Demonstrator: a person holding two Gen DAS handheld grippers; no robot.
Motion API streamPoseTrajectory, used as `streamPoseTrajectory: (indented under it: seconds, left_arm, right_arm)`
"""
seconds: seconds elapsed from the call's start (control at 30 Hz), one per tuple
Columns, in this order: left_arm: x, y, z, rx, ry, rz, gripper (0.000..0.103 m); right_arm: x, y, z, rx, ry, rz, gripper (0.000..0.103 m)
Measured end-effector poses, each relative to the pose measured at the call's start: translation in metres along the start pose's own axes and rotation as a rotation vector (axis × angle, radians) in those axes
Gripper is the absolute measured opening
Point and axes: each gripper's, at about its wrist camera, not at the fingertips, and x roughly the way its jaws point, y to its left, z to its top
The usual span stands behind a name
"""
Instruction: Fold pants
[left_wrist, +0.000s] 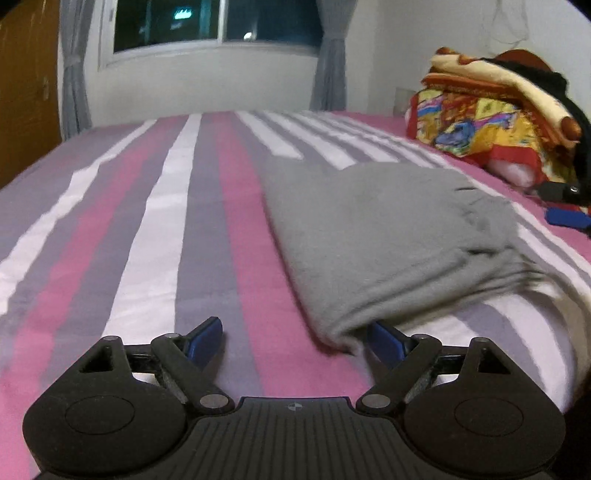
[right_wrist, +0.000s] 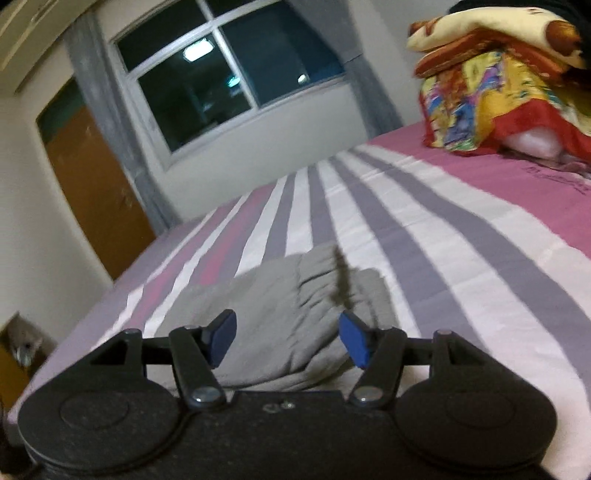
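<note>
Left wrist view: the left gripper (left_wrist: 295, 339) hovers low over a striped bed sheet (left_wrist: 147, 221), its blue-padded tongs spread wide and pinching nothing. Just ahead at one o'clock lie the grey pants (left_wrist: 376, 236), already folded into a thick stack, the nearest corner drooping against or just over the gripper's right-hand finger (left_wrist: 386, 341); whether cloth and pad actually touch cannot be told through the blur. Farther off, at two o'clock, a heap of bright blankets (left_wrist: 491, 110) sits by the wall, and at twelve o'clock a dark window (left_wrist: 218, 22) closes the scene.

In the right wrist view, the right gripper (right_wrist: 288, 338) hangs above the same pants (right_wrist: 280, 314), tongs part-way apart and gripping nothing, with the gathered waistband and its dark drawstring (right_wrist: 341, 280) showing between them.

The fold looks nearly complete, and the risks from here are mostly of undoing it. If the left gripper pulls away with that corner snagged on its pad, the top layers could drag open and the stack skew. A pinch by the right gripper that catches only the drawstring or one layer of waistband would lift a single ply and spill the rest. Both views are smeared, so any grasp aimed at this moment is easy to misplace.
</note>
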Motion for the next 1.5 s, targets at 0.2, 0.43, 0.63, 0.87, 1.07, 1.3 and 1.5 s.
streamPoseTrajectory:
  seconds: [0.2,0.43,0.63,0.87,1.07,1.3,1.5]
  left_arm:
    - [0.019,0.017,-0.017,-0.055,-0.020,-0.048,0.086]
    - [0.027,0.019,-0.021,-0.088,-0.038,-0.049,0.087]
    - [0.029,0.017,-0.022,-0.085,-0.036,-0.047,0.088]
    - [0.016,0.010,-0.011,-0.035,-0.046,-0.013,0.088]
    - [0.031,0.015,-0.013,-0.059,-0.002,-0.021,0.092]
    - [0.034,0.015,-0.016,-0.053,0.002,-0.017,0.093]
    - [0.035,0.012,-0.017,-0.057,0.000,-0.008,0.095]
  right_arm:
    - [0.033,0.008,-0.001,-0.008,0.079,0.001,0.060]
    - [0.070,0.013,0.005,0.014,0.181,-0.094,0.021]
    - [0.025,0.004,0.007,0.081,0.048,-0.045,0.024]
    - [0.001,-0.029,-0.001,0.196,0.046,-0.051,0.092]
    - [0.042,-0.044,-0.012,0.319,0.217,-0.005,0.071]
    - [0.028,0.010,0.019,0.102,0.130,0.024,0.037]
    - [-0.003,0.008,0.009,0.038,0.071,0.012,0.037]
